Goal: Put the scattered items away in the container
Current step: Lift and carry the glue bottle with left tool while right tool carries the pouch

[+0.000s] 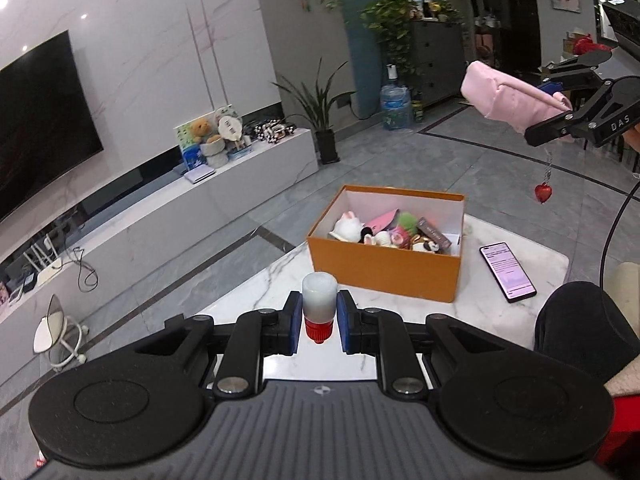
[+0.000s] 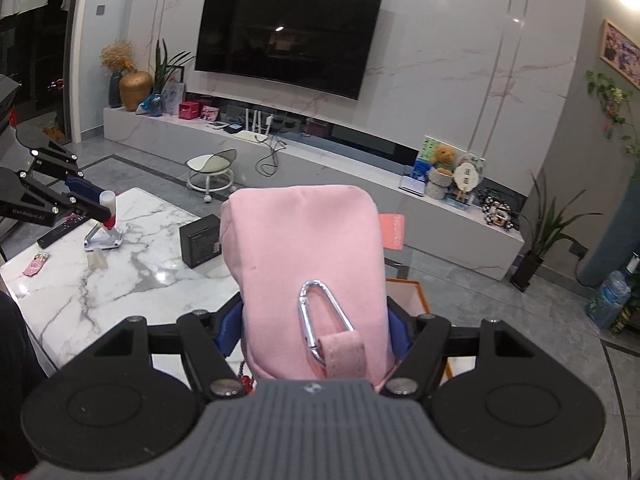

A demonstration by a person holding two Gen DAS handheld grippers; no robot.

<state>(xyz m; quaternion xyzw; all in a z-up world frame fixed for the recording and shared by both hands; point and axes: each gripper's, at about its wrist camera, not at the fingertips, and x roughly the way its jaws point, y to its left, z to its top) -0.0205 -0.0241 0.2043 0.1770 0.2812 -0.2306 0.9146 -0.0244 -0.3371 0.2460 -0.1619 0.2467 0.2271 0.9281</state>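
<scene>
My left gripper is shut on a small white bottle with a red cap, held cap toward the camera above the marble table. It also shows in the right wrist view. My right gripper is shut on a pink fabric pouch with a silver carabiner, held high in the air. In the left wrist view the pouch hangs up right of the orange box, a red heart charm dangling below. The box holds several small toys.
A phone lies right of the box. In the right wrist view the table carries a black box, a white stand, a remote, a small pale tube and a pink item. A stool stands beyond.
</scene>
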